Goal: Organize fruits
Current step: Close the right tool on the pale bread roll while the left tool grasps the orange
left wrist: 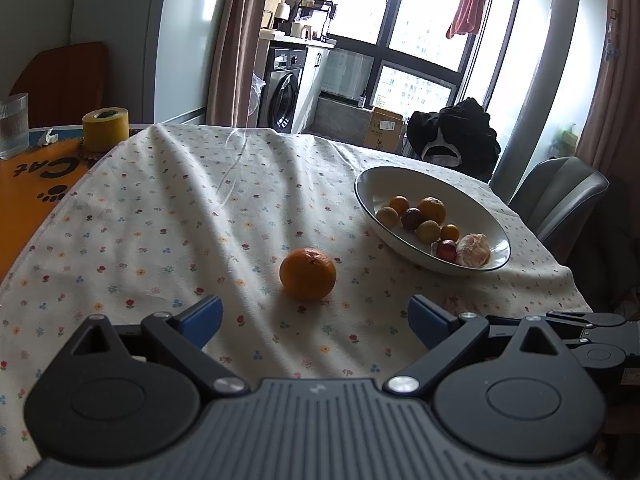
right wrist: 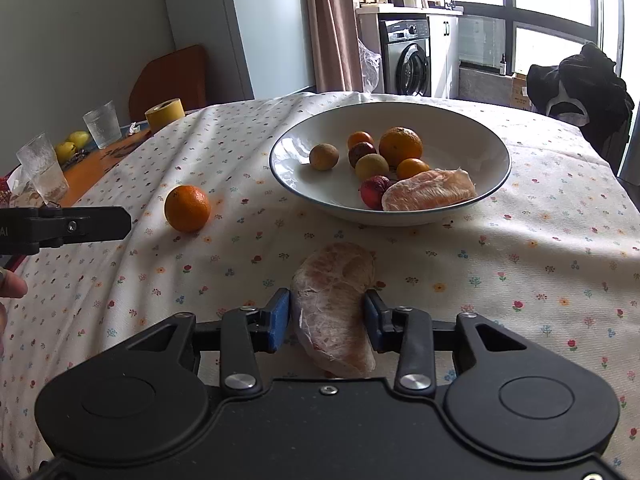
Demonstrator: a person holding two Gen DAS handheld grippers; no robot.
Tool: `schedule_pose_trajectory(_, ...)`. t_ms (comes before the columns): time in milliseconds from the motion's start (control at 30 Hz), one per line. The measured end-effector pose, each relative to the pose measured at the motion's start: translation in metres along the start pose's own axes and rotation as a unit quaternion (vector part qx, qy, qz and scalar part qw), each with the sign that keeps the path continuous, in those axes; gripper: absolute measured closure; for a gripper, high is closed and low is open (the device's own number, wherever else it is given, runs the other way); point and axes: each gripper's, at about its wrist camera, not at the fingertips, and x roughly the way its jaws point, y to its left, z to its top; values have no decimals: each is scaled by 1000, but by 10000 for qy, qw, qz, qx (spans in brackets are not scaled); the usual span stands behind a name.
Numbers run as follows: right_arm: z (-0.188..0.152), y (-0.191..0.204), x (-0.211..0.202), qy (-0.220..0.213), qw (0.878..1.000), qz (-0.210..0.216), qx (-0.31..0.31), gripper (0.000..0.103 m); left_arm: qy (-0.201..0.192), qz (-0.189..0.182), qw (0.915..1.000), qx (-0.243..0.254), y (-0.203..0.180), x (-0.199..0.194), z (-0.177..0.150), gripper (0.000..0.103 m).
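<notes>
- Right gripper [right wrist: 326, 322] is clamping a peeled pomelo segment [right wrist: 334, 304] just above the tablecloth [right wrist: 520, 260].
- Left gripper [left wrist: 316, 318] is hovering wide open, empty, before the orange [left wrist: 307, 274].

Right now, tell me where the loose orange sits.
The orange lies on the floral tablecloth, just ahead of the open left gripper and left of the white bowl.

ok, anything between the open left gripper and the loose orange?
Nothing: in the left wrist view only bare floral tablecloth separates the left gripper from the orange.
</notes>
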Motion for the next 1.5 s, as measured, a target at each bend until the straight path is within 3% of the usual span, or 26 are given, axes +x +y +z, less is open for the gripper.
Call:
schedule_pose_trajectory(133,2,-5,-3,-46,9999,55,71,68,30,-31,10000,12,-2,6,0,5)
schedule_pose_trajectory(267,7,-10,-12,-179,9997,157,92,79,38,-80,10000,46,-5,12,0,7)
schedule_pose_trajectory(433,10,-12,-14,-189,9995,208,122,82,50,-106,9999,74,-9,18,1,7)
schedule_pose_trajectory(567,10,-12,-11,-168,9996,208,119,80,68,-103,9999,83,-11,21,2,7)
schedule_pose_trajectory(767,5,-11,1,32,9999,38,140,65,77,-92,9999,78,-11,24,4,7)
schedule_pose_trajectory(1100,8,-7,8,-9,9999,-65,133,58,60,-115,9999,93,-13,36,7,7)
schedule_pose_trajectory(1333,9,-2,14,-94,9996,-279,41,61,105,-127,9998,79,-11,44,8,7)
schedule_pose_trajectory(1500,12,-9,12,-73,9997,-159,189,65,96,-123,9999,73,-10,49,8,8)
